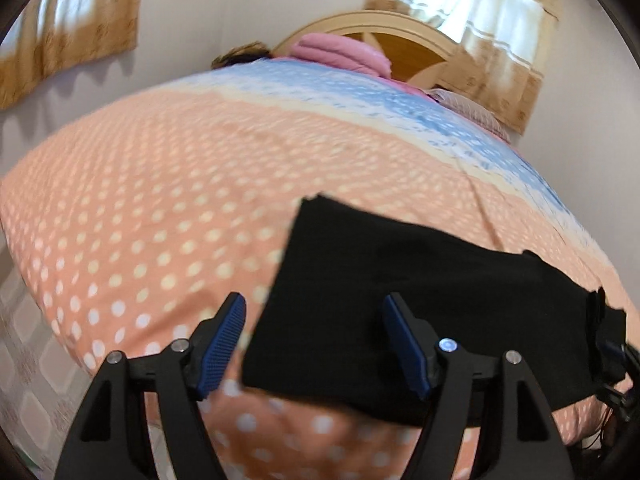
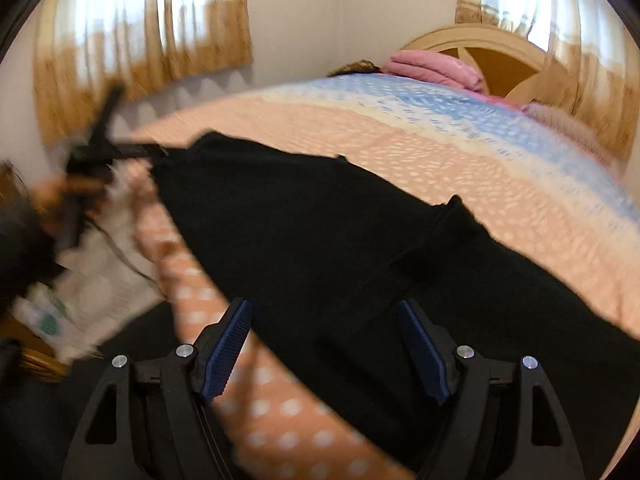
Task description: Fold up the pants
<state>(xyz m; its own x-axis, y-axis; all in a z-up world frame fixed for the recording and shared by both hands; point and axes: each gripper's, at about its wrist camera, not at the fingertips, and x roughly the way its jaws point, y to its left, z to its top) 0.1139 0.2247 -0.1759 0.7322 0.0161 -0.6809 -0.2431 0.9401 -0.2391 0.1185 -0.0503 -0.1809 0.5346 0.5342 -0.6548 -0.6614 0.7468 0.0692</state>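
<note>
Black pants (image 1: 380,264) lie folded and flat on the bed, near its front edge. My left gripper (image 1: 316,304) is open above the pants' left end, with one finger over the bedcover and the other over the black cloth. Nothing is pinched between its pads. In the right wrist view the pants (image 2: 300,232) stretch from upper left to lower right. My right gripper (image 2: 324,306) hangs open over their near edge and holds nothing. At the left of that view a blurred hand (image 2: 60,196) holds the other gripper beside the pants' far end.
The bed (image 1: 140,200) has a peach polka-dot cover with a blue band towards the head. A pink folded blanket (image 1: 340,50) lies against the wooden headboard (image 1: 404,40). Curtains (image 2: 140,40) hang behind. Tiled floor (image 1: 28,360) shows at the left and a wicker piece (image 2: 36,364) stands beside the bed.
</note>
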